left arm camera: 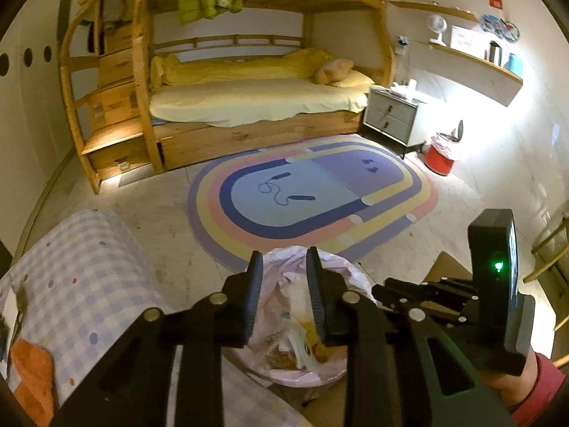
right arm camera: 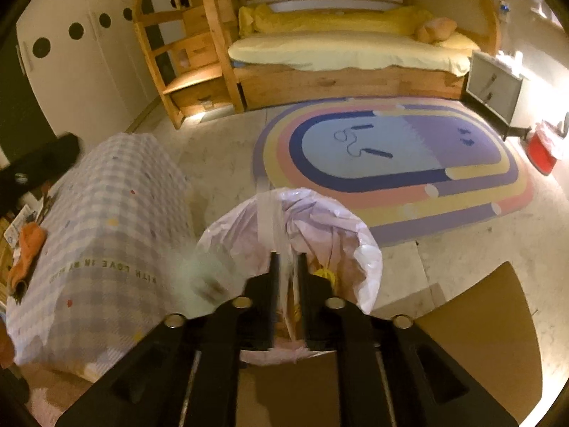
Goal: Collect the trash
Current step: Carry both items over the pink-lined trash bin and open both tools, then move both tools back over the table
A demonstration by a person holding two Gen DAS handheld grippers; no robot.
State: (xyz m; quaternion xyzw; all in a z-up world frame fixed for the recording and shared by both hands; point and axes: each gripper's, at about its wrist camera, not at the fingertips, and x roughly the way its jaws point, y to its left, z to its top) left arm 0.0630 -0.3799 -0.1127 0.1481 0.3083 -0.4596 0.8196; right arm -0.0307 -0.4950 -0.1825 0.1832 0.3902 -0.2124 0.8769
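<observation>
A pale pink trash bag (left arm camera: 302, 363) lines a bin on the floor below me, with wrappers and scraps (left arm camera: 295, 338) inside. My left gripper (left arm camera: 284, 267) is open over the bag's mouth, empty. My right gripper (right arm camera: 286, 259) is nearly shut, pinching a strip of the bag's plastic (right arm camera: 272, 220) and lifting that edge of the bag (right arm camera: 320, 227). The right gripper also shows in the left wrist view (left arm camera: 387, 291), to the right of the bag.
A table with a checked cloth (right arm camera: 106, 220) stands left of the bin, an orange rag (right arm camera: 26, 249) on it. A brown chair seat (right arm camera: 480, 323) is at right. Farther off are an oval rug (left arm camera: 313, 195), a wooden bunk bed (left arm camera: 249, 99), a grey nightstand (left arm camera: 391, 114) and a red bin (left arm camera: 441, 160).
</observation>
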